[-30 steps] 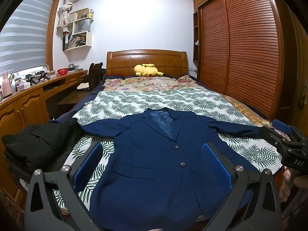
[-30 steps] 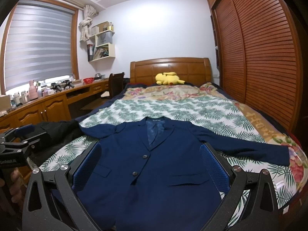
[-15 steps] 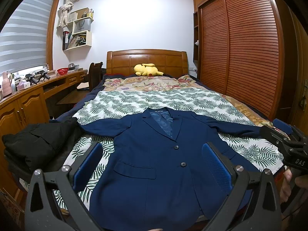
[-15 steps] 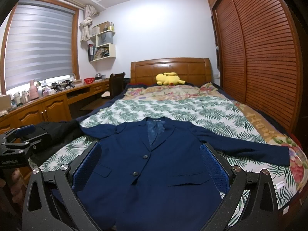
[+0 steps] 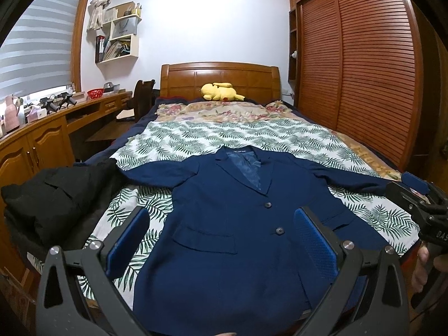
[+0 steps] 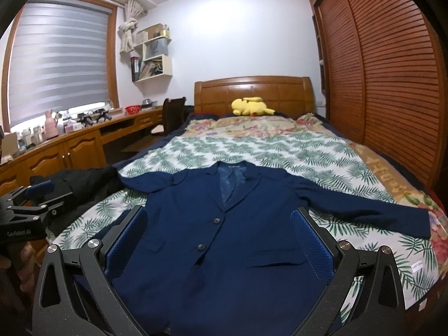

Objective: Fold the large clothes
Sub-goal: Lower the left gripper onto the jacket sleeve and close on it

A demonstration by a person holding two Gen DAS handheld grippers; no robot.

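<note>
Flat: navy jacket point(image 5: 238, 224) on bed point(image 5: 212, 137); grippers apart, empty

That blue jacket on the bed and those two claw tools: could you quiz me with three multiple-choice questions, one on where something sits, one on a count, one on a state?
1. Where does the yellow plush toy lie?
A. at the head of the bed, by the wooden headboard
B. on the desk
C. on the jacket

2. How many buttons show on the front of the blue jacket?
A. none
B. two
C. five

3. How do the left gripper and the right gripper stand?
A. both shut on a sleeve
B. one open, one shut
C. both open, holding nothing

Answers:
1. A: the toy rests at the far end of the bed, against the headboard.
2. B: two dark buttons sit one below the other on the closed front.
3. C: each pair of blue pads stands wide apart with the jacket lying flat beyond them.
</note>
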